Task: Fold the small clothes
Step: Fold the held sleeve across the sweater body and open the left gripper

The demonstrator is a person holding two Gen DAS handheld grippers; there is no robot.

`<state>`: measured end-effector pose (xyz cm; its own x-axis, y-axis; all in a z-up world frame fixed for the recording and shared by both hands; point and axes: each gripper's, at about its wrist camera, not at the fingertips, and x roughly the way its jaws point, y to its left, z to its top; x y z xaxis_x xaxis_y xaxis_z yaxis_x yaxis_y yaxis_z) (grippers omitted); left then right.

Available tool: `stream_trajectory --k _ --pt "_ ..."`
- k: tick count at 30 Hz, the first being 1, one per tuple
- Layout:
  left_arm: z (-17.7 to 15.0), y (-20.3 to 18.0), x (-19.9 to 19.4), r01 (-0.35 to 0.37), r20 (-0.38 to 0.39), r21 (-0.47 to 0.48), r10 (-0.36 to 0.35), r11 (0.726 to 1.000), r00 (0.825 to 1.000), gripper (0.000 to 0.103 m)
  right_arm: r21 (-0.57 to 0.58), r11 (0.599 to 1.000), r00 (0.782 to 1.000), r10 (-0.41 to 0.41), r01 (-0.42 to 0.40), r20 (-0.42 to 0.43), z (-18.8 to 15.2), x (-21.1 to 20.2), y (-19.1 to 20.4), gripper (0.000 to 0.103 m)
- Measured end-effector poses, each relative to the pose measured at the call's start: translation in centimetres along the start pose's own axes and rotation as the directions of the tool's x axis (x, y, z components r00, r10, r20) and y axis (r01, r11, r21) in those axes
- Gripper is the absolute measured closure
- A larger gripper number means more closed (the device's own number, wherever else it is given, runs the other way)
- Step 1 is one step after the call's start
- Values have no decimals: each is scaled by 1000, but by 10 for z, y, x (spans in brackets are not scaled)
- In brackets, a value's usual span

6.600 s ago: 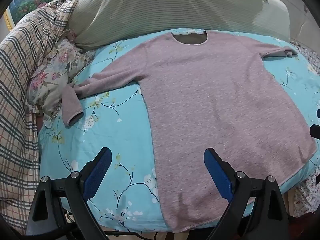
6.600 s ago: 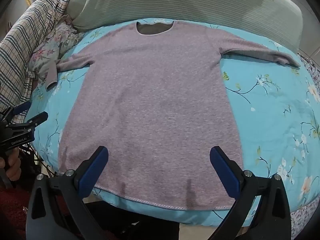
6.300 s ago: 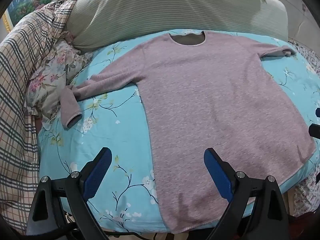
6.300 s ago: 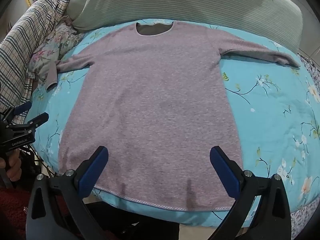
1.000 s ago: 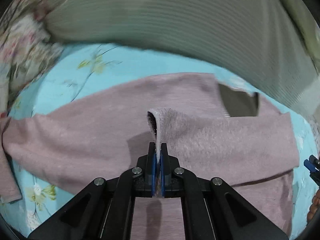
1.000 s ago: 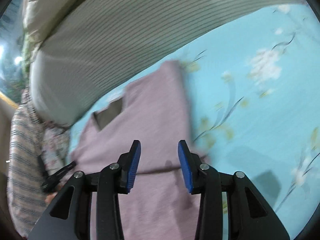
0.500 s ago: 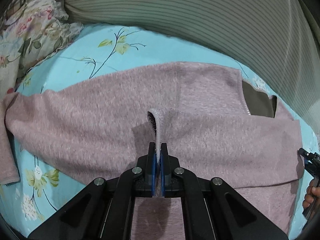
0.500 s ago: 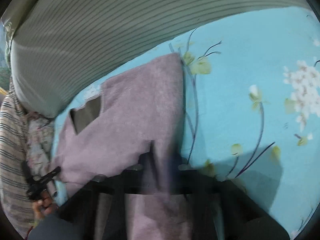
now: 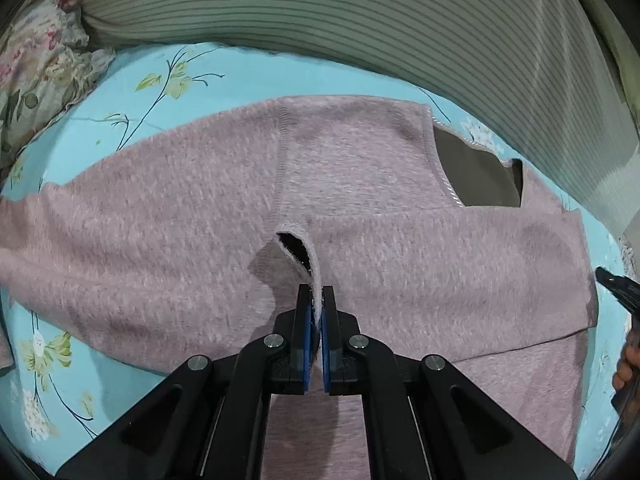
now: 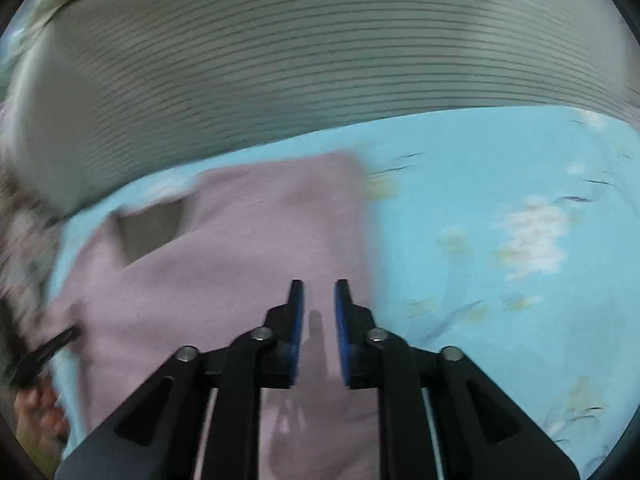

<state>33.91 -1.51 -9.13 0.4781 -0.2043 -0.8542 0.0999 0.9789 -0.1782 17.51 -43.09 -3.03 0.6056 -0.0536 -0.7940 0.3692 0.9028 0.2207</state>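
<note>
A pink fuzzy sweater (image 9: 400, 200) lies flat on the turquoise floral sheet (image 9: 132, 112), its neck opening (image 9: 476, 176) toward the pillow. One sleeve is folded across the chest. My left gripper (image 9: 316, 292) is shut on that sleeve's cuff (image 9: 296, 248), low over the chest. The other sleeve (image 9: 80, 240) stretches out to the left. In the blurred right wrist view, my right gripper (image 10: 319, 292) hovers over the sweater (image 10: 248, 248) near its right edge. Its jaws are opening with a narrow gap, and nothing is between them.
A big grey-green striped pillow (image 9: 400, 20) runs along the back. Crumpled floral cloth (image 9: 36, 60) lies at the far left. A person's hand (image 10: 36, 412) holds the left gripper (image 10: 40, 354) at the sweater's left side. Bare sheet (image 10: 520, 240) spreads to the right.
The left gripper has sunk slightly toward the chest, still holding the cuff. The right gripper's jaws narrowed from a wider gap, and it rolled and swung along the sweater's right edge.
</note>
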Motion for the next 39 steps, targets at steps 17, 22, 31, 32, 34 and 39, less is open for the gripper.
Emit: stream_trajectory --k 17,22,31,32,34,39 --pt "-51 172 -111 -281 62 -286 311 916 949 35 128 982 985 149 -137 -90 -57 -29 18 52" --pt "-61 234 -133 -376 34 -395 422 838 906 30 136 978 974 177 -158 -144 -72 -16 45 52" --pt "-59 280 -79 -351 -86 -402 347 846 934 100 46 978 964 210 -205 -161 -77 -24 84 52" --pt "-59 278 -82 -340 -66 -399 344 851 937 101 43 978 964 210 -206 -161 -77 -24 85 52" --pt "-60 269 -91 -325 -33 -383 339 864 940 102 46 978 964 210 -205 -160 -77 -24 86 52" --pt "-64 239 -120 -227 45 -378 263 898 964 102 57 977 965 211 -205 -154 -79 -25 84 52"
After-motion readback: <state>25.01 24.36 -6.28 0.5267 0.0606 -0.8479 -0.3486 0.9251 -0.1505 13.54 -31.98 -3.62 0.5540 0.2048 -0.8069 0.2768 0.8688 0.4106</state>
